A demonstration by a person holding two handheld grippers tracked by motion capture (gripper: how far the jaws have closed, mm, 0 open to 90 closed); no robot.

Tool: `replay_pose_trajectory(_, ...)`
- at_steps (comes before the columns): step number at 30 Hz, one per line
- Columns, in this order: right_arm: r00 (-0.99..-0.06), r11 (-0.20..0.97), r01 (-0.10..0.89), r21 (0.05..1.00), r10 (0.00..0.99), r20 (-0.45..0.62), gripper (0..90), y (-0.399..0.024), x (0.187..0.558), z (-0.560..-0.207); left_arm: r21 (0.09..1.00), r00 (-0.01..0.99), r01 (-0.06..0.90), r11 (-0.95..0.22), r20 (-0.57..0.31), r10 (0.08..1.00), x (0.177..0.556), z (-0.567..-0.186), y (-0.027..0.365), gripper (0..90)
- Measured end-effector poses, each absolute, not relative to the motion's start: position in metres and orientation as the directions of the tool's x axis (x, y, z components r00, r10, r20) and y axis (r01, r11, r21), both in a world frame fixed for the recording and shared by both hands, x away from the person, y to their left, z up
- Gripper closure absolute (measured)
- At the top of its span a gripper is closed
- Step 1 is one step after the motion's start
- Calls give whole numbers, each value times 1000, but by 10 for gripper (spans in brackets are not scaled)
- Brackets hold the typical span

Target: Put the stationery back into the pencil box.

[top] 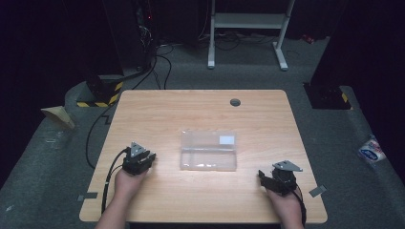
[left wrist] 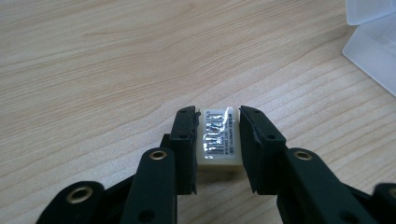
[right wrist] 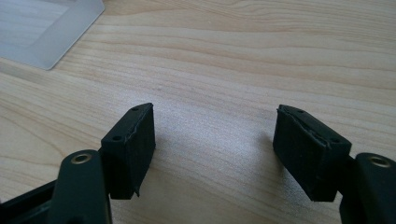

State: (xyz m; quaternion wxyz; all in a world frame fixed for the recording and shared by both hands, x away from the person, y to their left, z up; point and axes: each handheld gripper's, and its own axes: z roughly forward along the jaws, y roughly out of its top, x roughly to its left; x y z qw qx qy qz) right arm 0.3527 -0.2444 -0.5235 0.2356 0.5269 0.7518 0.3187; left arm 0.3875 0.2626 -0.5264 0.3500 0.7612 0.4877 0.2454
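A small cream eraser (left wrist: 219, 142) with a shiny barcode label lies flat on the wooden table (top: 200, 109). My left gripper (left wrist: 218, 116) is shut on it, one black jaw against each long side. In the high view the left gripper (top: 149, 158) rests at the table's front left. A clear plastic box (top: 208, 150) lies open in the middle, its lid folded back; its corner is at the upper right of the left gripper view (left wrist: 373, 42). At the front right my right gripper (top: 262, 175) stands open, jaws wide apart (right wrist: 215, 126) over bare wood, with the box (right wrist: 46, 32) off to its left.
A grey cable hole (top: 235, 102) sits near the table's far edge. A white metal stand (top: 248, 28) is on the floor beyond the table. A blue and white packet (top: 371, 151) lies on the floor to the right. Cables trail on the floor at the left.
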Motion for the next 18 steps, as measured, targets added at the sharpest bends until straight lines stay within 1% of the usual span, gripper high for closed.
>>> replay_pose_trajectory(14, -335, 243, 642, 727, 942, -18, 293, -244, 353, -523, 782, 396, 568, -258, 15, 918, 387, -526, 265, 677)
replay_pose_trajectory(18, -335, 242, 643, 727, 942, -18, 293, -244, 352, -523, 783, 398, 564, -264, 22, 917, 386, -526, 264, 678)
